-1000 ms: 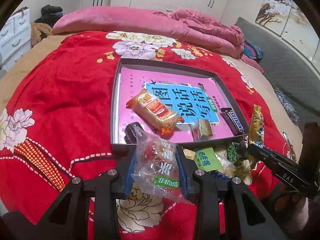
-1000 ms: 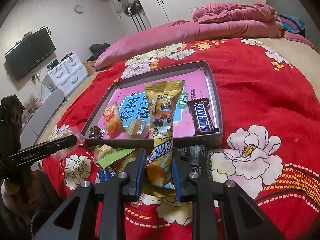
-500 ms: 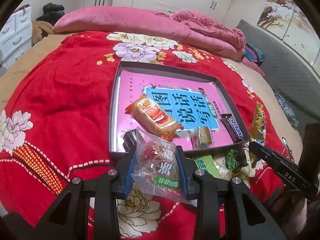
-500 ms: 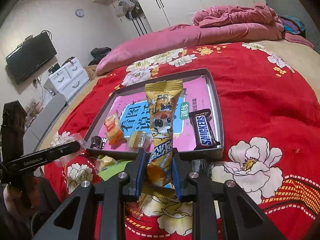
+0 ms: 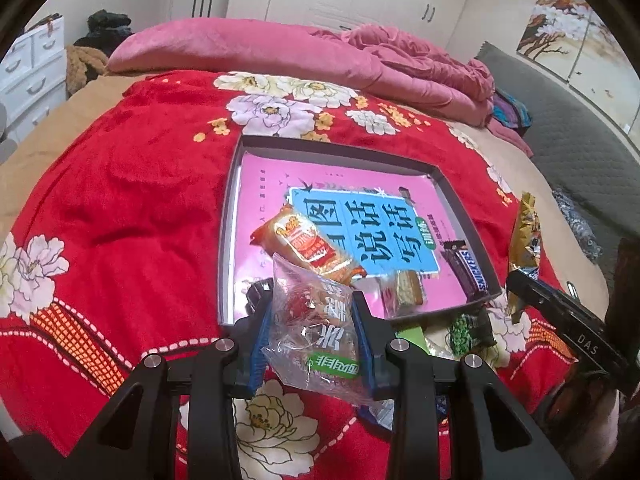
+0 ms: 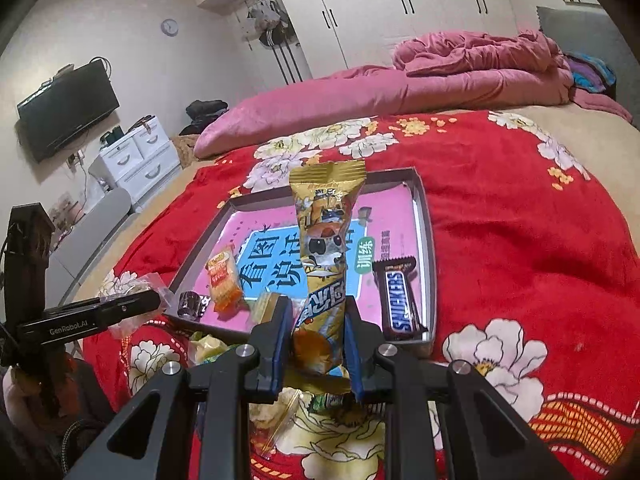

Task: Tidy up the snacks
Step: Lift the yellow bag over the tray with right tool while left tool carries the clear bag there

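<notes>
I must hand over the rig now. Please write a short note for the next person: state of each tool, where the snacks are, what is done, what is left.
Left tool: shut on the clear snack bag, held near the tray's near edge.
Right tool: shut on the gold snack packet, held upright by the near edge too.
Done: in the tray lie the orange cracker pack, the Snickers bar, a small wrapped biscuit and a dark small sweet.
Left: place both held snacks, then the loose green packets on the red blanket.
</notes>
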`<state>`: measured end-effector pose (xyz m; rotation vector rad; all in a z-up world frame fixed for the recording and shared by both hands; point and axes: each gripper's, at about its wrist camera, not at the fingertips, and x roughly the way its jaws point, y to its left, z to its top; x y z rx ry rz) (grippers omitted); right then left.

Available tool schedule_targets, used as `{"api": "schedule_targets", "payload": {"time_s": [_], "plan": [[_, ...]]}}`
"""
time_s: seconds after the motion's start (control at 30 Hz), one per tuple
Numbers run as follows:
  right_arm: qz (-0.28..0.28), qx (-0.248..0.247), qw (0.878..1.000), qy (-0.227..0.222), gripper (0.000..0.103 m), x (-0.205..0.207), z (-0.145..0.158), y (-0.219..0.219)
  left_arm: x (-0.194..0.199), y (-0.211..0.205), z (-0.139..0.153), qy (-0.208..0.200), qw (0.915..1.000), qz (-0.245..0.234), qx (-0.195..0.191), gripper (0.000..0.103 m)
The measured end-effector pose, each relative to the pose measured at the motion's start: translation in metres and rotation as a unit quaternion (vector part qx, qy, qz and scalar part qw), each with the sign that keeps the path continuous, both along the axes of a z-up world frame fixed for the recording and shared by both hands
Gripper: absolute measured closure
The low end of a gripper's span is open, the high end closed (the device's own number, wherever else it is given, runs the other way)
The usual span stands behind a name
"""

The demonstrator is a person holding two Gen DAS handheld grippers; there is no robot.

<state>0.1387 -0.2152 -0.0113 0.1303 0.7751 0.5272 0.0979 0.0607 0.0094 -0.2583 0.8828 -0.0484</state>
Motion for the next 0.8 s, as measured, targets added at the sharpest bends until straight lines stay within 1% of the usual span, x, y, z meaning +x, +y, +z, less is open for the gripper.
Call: {"api": "schedule_targets", "payload": {"time_s": [0.1, 0.27, 0.47, 0.8], "plan": [[-0.004, -0.005, 1.000, 0.002, 0.078, 0.005, -0.002, -0.002, 0.002, 0.000, 0.001, -0.003, 1.0000, 0.003, 0.001, 0.066], [-0.015, 0.000, 1.000, 0.016, 0.078, 0.015, -0.002, -0.009, 0.007, -0.002, 0.002, -0.002, 1.0000, 0.001, 0.007, 0.065], [-0.021, 0.004, 1.000, 0.006, 0.078, 0.026, 0.009, -0.009, 0.013, 0.000, 0.003, 0.000, 0.9999, 0.006, 0.013, 0.065], [-0.013, 0.011, 1.000, 0.001, 0.078, 0.035, 0.019, 0.000, 0.015, 0.004, 0.006, -0.002, 0.9999, 0.015, 0.001, 0.066]]}}
